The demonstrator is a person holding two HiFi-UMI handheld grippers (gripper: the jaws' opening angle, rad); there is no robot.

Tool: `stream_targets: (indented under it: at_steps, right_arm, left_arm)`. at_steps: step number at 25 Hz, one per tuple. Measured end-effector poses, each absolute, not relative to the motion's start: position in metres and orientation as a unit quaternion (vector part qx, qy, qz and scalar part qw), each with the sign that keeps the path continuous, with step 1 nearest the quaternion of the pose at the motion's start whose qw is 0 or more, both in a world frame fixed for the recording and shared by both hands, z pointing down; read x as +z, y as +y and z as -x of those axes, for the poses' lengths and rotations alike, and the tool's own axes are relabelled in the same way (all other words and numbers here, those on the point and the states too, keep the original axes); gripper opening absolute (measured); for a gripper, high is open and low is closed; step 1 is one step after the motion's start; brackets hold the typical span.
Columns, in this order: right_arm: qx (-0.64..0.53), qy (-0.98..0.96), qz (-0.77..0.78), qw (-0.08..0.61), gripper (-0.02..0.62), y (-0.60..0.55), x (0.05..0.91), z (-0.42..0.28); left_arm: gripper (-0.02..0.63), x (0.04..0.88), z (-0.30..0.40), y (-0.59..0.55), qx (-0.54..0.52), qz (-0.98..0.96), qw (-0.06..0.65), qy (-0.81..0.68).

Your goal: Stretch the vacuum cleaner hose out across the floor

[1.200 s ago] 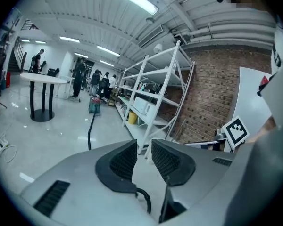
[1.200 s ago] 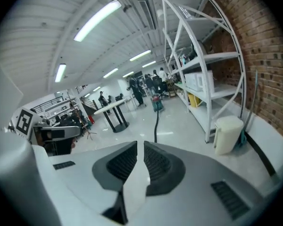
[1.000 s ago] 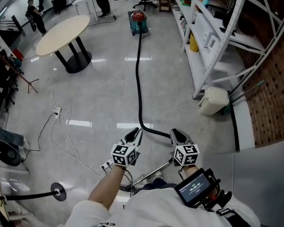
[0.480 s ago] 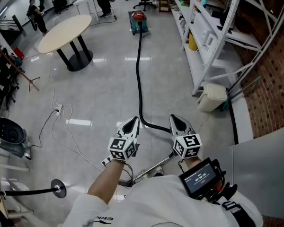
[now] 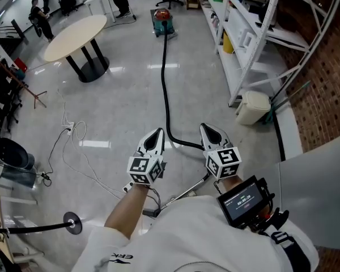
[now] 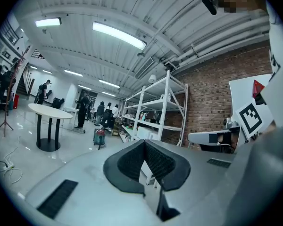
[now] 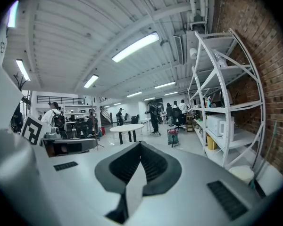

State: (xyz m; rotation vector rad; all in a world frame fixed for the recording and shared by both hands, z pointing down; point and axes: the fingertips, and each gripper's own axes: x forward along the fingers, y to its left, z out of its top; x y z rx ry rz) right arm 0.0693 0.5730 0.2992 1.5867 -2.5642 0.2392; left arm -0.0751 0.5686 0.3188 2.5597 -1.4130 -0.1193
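Black hose (image 5: 166,89) runs lengthwise from the red vacuum cleaner (image 5: 163,21) toward us, bending right on the floor (image 5: 119,112) below both grippers. Left gripper (image 5: 157,132) and right gripper (image 5: 207,128) have just clamped together, both empty; the right one is nearer that bend.

Bright ceiling strip lights (image 6: 119,36), glare streaks on glossy floor (image 5: 130,101); fisheye edges dark
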Motion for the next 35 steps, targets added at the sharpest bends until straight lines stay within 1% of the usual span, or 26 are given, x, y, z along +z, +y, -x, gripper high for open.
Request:
stream_targets:
  at_steps: [6, 35]
  right_arm:
    - [0.081, -0.848, -0.521, 0.058, 0.002, 0.578, 0.298, -0.060]
    - [0.088, -0.838, -0.535, 0.062, 0.001, 0.576, 0.312, -0.074]
  left_arm:
    - [0.002, 0.316, 0.082, 0.573, -0.038, -0.870, 0.105, -0.480]
    - [0.002, 0.318, 0.069, 0.569, -0.041, -0.875, 0.111, -0.470]
